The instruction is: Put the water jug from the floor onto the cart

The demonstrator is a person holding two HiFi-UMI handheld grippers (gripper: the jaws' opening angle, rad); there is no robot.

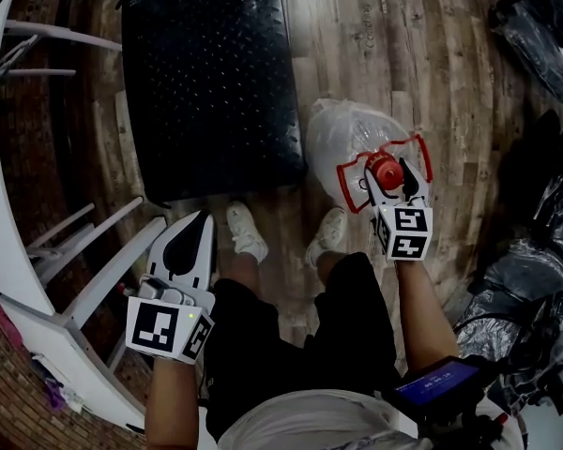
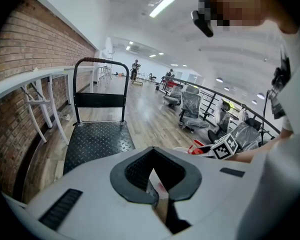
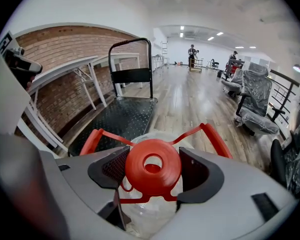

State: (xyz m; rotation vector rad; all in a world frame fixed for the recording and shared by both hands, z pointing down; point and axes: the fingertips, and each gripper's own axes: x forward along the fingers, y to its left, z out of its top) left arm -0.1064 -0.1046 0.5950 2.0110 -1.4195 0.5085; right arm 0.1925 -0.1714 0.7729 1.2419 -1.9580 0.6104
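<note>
The water jug [image 1: 342, 139], a clear bottle with a red cap [image 3: 152, 168] and a red carrying handle [image 1: 422, 157], is seen just beside the right edge of the black cart [image 1: 206, 73], over the wooden floor [image 1: 385, 36]; whether its base rests on the boards cannot be told. The jug is not on the cart's studded platform. The cap is clasped by the jaws of the right gripper [image 1: 394, 184], whose dark pads are pressed against it from either side, with the handle arching out beyond them. The left gripper [image 1: 199, 228] is held apart, low at the left, in front of the cart's near corner; its jaws are drawn together at the tips and nothing is held between them. A pair of pale shoes [image 1: 247, 232] is planted between the two grippers. A white desk [image 2: 40, 79] is set along the brick wall, left of the cart.
</note>
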